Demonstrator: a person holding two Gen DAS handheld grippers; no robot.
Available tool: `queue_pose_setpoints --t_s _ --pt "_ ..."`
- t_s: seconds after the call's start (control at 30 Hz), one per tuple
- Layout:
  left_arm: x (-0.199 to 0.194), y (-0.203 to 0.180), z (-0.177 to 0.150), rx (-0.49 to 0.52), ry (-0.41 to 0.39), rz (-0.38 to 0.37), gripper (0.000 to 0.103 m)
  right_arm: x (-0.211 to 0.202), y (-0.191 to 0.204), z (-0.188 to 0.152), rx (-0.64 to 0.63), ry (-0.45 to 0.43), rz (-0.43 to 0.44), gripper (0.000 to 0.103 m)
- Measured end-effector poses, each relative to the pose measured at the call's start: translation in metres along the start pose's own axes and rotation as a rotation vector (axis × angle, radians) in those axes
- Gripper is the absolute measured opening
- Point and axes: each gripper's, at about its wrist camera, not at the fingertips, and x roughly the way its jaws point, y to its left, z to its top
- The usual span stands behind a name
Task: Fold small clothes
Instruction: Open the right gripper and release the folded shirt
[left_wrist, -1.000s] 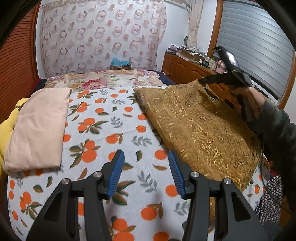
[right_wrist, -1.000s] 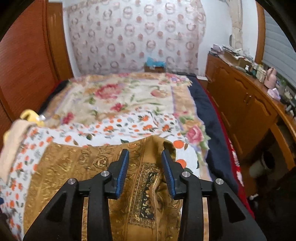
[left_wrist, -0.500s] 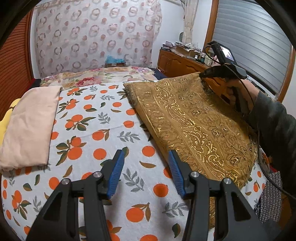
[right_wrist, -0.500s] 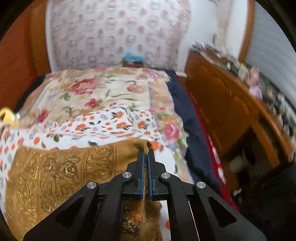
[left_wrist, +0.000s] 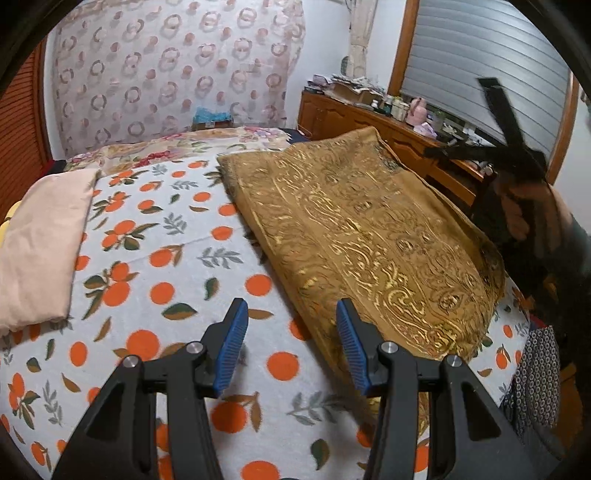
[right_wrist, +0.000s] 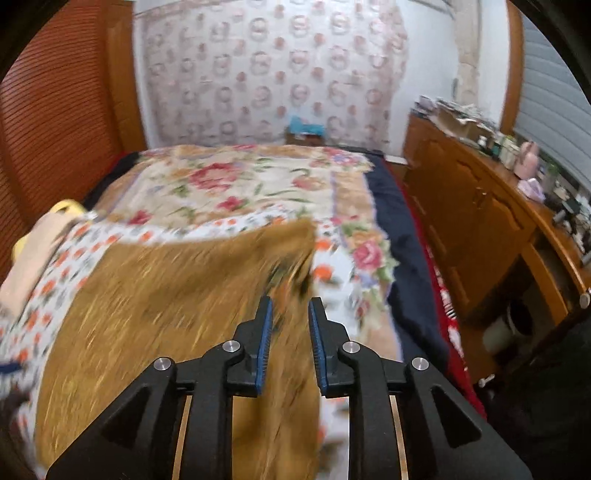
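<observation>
Above the orange-print bedspread (left_wrist: 155, 280), both tongs gape.
Left gripper (left_wrist: 290, 345) hovers wide open beside the gold brocade cloth (left_wrist: 362, 236); right gripper (right_wrist: 290, 345) (blurred) stands parted over its corner, gripping nothing.

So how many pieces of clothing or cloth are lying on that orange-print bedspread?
3 visible: the gold patterned cloth spread on the right, a folded pink piece at the left edge, and a yellow item peeking out beyond it, mostly hidden. More may be out of view.

Black claw (left_wrist: 290, 341) frames, blue ribbed pads, silver screws.

Gold-patterned brown cloth (left_wrist: 362, 236) flat on bed
</observation>
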Motion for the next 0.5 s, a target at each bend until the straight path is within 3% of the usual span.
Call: queue_pose_setpoints --t_s 0.23,0.5 --pt "0.004 -0.013 -0.004 0.022 0.021 -0.012 0.049 -0.032 0.023 -0.074 -0.036 0.052 0.029 0.022" --pt "0.004 -0.02 -0.007 0.031 0.029 -0.011 0.049 -0.049 0.028 -0.118 -0.023 0.067 0.021 0.022"
